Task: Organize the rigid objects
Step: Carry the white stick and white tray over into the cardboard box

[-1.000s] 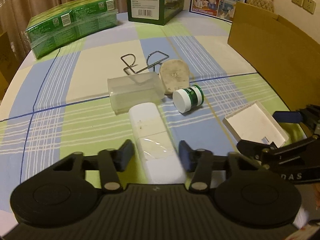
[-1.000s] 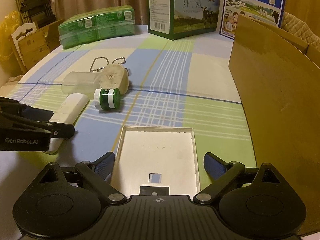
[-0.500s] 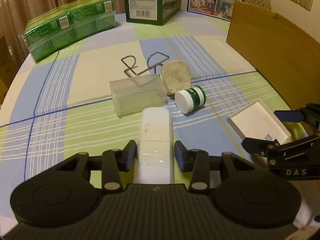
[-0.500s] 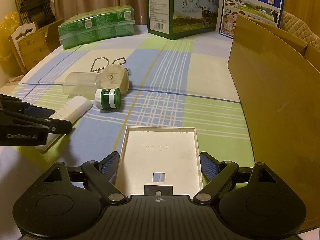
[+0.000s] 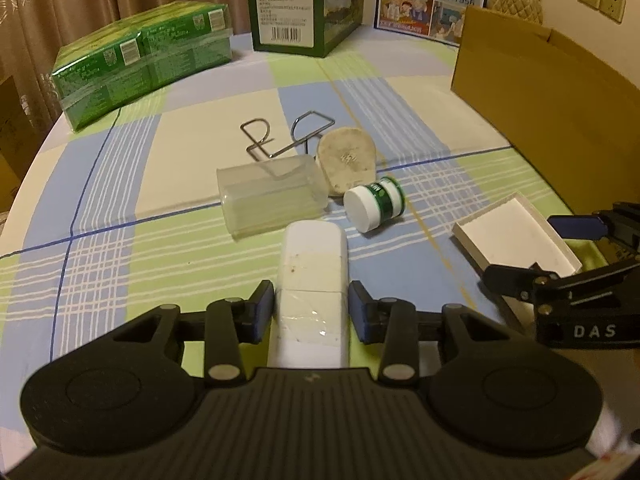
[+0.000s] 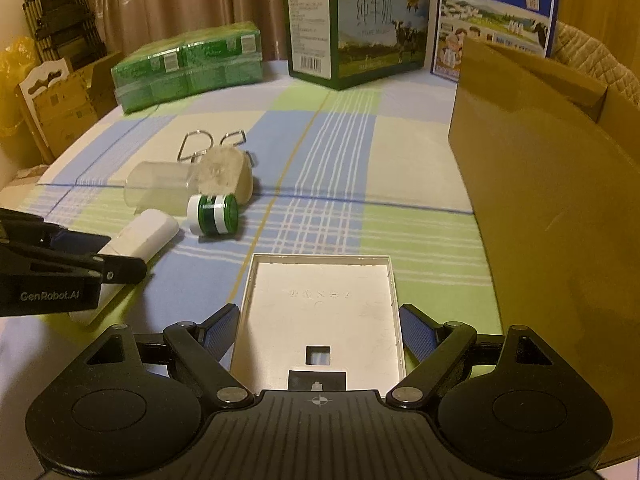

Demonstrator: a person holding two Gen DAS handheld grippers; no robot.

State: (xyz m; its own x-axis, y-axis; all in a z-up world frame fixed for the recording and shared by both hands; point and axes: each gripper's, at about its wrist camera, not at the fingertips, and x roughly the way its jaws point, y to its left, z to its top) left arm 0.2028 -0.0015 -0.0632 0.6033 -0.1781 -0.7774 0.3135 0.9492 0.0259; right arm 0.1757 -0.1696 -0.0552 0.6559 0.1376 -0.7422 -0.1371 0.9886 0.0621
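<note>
Two hand-held grippers work low over the desk, which is covered by a checked cloth. The left hand-held gripper has its blue pads closed against both long sides of the white oblong case, which lies flat on the cloth pointing away from the camera. The right hand-held gripper straddles the near end of the shallow white tray; its pads sit right at the tray's side walls, and whether they press on them cannot be told.

Taking the white oblong case as the landmark: just beyond its far end lies the clear plastic container on its side. To the right of that end, close by, the green-and-white jar lies on its side with its white lid toward the camera. Behind the jar, the beige oval piece leans beside the container, and the bent wire holder lies further back. The white tray rests on the cloth to the case's right, well apart. Further right stands the brown cardboard box. At the far edge of the desk sit the green wrapped packs on the left and the green milk carton box straight ahead.
</note>
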